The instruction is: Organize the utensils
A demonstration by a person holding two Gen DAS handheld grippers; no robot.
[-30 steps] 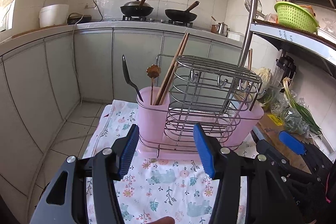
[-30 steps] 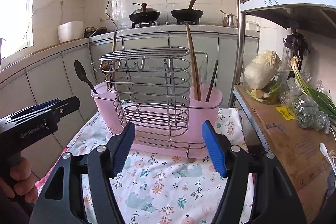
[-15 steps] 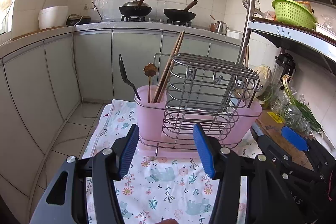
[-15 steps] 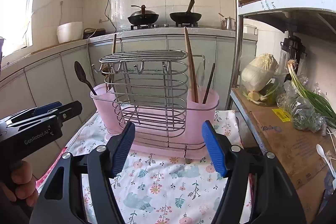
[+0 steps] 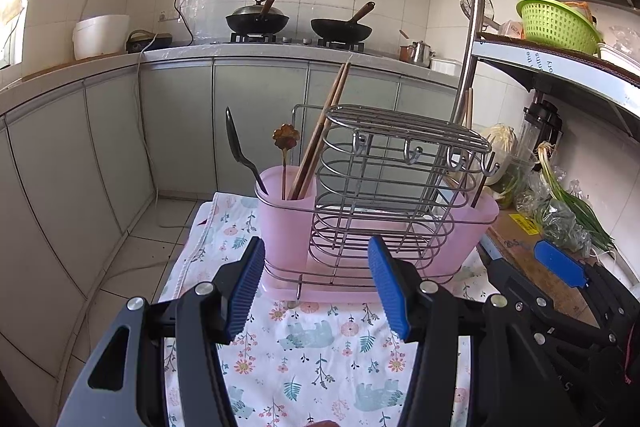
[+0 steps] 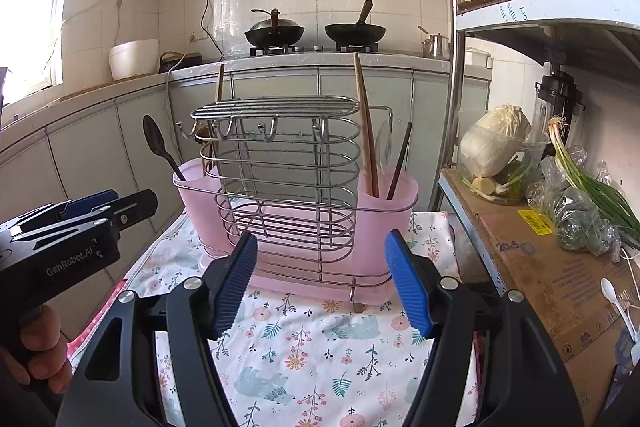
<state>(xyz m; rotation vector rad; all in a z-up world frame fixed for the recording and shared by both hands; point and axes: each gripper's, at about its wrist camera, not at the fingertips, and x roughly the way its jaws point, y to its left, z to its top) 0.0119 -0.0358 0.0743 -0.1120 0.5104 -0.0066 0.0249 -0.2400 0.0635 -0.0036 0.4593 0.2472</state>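
Observation:
A pink utensil holder [image 5: 400, 227] [image 6: 384, 227] with a wire rack [image 5: 400, 163] [image 6: 280, 163] over its middle stands on the flowered cloth. Its left cup holds a black spoon [image 5: 240, 151] [image 6: 158, 145], a flower-topped stick [image 5: 285, 139] and wooden chopsticks [image 5: 320, 135]. The right cup holds a wooden utensil [image 6: 366, 131] and a dark stick [image 6: 400, 159]. My left gripper [image 5: 316, 291] is open just short of the holder with nothing between its pads. My right gripper [image 6: 322, 287] is also open and empty, a little before the holder.
A cardboard box [image 6: 552, 267] at the right carries a white spoon [image 6: 612, 291], bagged greens [image 6: 580, 215] and a bowl of cabbage [image 6: 496, 147]. A metal shelf post [image 6: 452, 27] rises behind the holder. The flowered cloth [image 6: 320, 355] covers the table. A hand [image 6: 36, 347] holds the left gripper's handle.

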